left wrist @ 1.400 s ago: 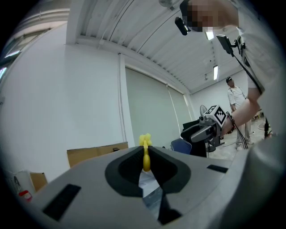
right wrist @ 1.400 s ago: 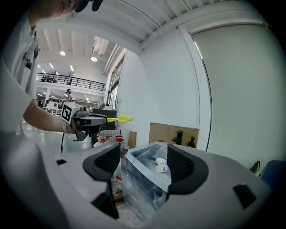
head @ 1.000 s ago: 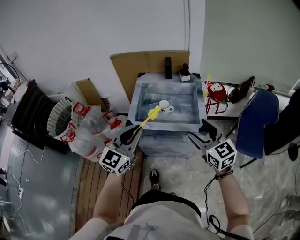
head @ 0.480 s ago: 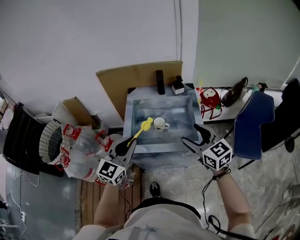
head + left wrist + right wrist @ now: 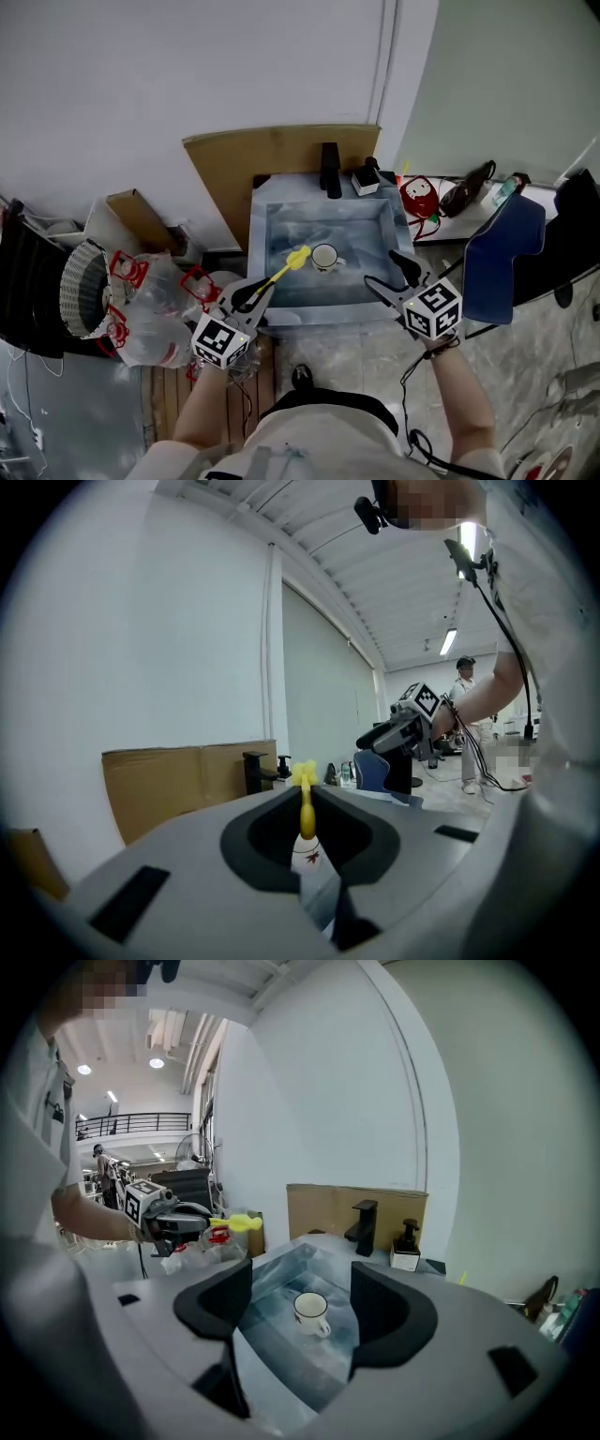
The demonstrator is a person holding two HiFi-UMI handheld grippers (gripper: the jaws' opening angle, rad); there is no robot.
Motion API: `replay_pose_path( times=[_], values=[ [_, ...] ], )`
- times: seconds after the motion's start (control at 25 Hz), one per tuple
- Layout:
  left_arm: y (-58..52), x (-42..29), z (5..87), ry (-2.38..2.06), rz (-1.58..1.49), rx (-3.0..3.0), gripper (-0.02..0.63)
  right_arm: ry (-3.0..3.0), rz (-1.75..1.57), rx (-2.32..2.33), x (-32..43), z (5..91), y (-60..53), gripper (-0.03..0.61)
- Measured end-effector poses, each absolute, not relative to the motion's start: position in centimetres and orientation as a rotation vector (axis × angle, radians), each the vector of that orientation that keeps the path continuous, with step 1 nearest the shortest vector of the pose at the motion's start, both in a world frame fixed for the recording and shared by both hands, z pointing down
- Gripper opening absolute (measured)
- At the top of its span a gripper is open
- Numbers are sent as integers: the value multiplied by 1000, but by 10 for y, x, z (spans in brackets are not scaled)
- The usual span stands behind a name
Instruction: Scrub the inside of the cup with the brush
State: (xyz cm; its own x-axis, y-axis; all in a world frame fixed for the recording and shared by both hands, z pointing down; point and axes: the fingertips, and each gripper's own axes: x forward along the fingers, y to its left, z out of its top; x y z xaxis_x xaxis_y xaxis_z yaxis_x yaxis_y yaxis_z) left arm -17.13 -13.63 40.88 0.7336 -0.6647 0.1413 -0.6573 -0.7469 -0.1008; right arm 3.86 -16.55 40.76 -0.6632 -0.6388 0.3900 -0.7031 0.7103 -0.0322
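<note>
The right gripper (image 5: 381, 268) has edged forward over the sink's (image 5: 319, 308) front rim, nearer the cup (image 5: 325, 256).

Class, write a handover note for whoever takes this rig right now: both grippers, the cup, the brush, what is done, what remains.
Left gripper: shut on the yellow brush, its head over the sink, left of the cup.
Right gripper: open, empty, at the sink's front.
Cup: upright in the sink, nothing touching it.
Done: brush in hand. Left: scrub inside the cup.
</note>
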Motion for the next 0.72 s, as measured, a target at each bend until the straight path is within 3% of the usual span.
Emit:
replay_pose_path(
  times=[0.72],
  values=[
    [-216,-162,441,1208,-276,-2944,35,-2534,286,718,17,475,-252,316]
  ],
)
